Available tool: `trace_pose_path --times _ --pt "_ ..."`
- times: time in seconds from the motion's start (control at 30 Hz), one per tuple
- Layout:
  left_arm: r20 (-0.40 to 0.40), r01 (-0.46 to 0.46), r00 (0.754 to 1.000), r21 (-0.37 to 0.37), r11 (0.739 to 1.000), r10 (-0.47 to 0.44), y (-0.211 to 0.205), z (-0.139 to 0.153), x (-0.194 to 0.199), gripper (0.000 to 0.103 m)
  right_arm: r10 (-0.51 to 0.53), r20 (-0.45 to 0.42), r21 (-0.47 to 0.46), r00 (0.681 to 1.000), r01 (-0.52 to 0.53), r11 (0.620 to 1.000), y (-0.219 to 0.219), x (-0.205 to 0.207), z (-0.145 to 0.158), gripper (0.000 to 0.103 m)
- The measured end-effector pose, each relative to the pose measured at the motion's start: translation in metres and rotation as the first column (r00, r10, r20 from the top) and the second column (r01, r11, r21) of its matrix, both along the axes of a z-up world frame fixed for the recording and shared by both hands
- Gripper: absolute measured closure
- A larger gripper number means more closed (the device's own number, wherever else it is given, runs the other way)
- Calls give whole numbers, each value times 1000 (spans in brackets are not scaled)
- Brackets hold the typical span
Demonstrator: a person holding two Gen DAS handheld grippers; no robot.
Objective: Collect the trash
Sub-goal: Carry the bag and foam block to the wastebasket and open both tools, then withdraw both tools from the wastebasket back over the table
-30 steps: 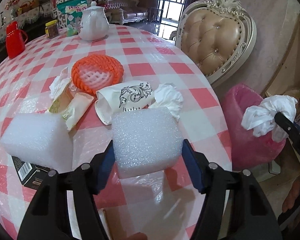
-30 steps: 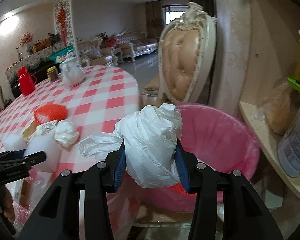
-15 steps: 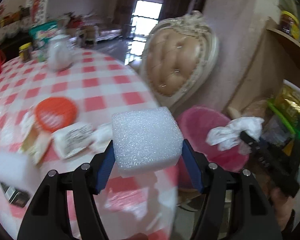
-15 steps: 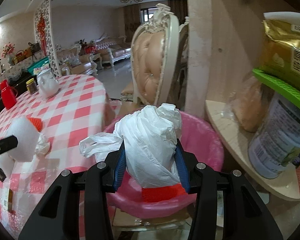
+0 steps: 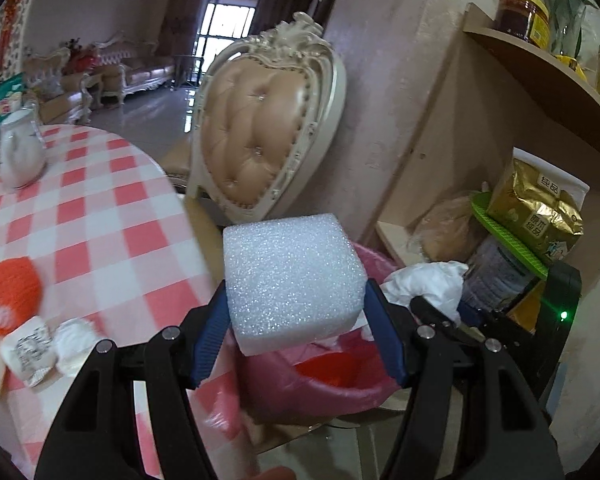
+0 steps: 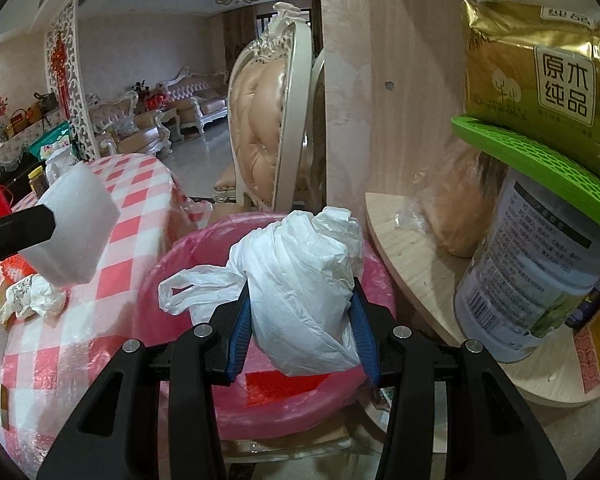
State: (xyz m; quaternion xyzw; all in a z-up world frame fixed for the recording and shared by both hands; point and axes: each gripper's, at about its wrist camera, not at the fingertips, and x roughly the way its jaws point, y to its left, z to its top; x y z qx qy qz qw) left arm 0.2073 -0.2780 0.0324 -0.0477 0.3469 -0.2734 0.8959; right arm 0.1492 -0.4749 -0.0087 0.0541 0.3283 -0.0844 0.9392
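My left gripper (image 5: pixel 296 332) is shut on a white foam block (image 5: pixel 294 280) and holds it in the air over the near rim of the pink-lined trash bin (image 5: pixel 320 392). The block also shows in the right wrist view (image 6: pixel 78 226). My right gripper (image 6: pixel 300 328) is shut on a crumpled white plastic bag (image 6: pixel 300 284), held above the bin (image 6: pixel 188 280); that bag shows in the left wrist view (image 5: pixel 424 284). Something red (image 6: pixel 284 386) lies inside the bin.
The checked table (image 5: pixel 92 220) at left holds an orange net (image 5: pixel 8 296), a printed wrapper (image 5: pixel 30 348), crumpled tissue (image 5: pixel 76 340) and a white teapot (image 5: pixel 20 156). A padded chair (image 5: pixel 264 132) stands behind the bin. Wooden shelves (image 6: pixel 420 256) with a tin (image 6: pixel 536 276) and gold packet (image 6: pixel 540 64) stand at right.
My left gripper has carried the foam block off the table rightward to the bin. My right gripper has moved the plastic bag closer over the bin.
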Motion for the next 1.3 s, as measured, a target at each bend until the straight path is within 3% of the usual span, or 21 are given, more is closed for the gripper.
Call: trace_pose_path --times 0.37,0.4,0.57,0.87,1.3 --pt "-79 52 995 -53 997 -56 -21 -15 22 35 -3 -13 -3 1000 3 1000 -1 6 -4 55" --pt "-88 51 995 -61 997 -56 -21 -17 24 29 -4 -16 -3 1000 4 1000 -1 7 -5 51" --pt "-102 43 993 -73 996 -50 -17 -21 27 28 -9 -17 -10 1000 9 1000 0 7 -4 42" --pt "-104 2 995 -77 997 -10 0 -23 22 28 -6 -16 -5 1000 6 1000 2 5 -4 42" --pt "-62 -111 992 -33 993 109 40 -18 -5 28 38 4 -5 999 -38 999 22 -2 2 28"
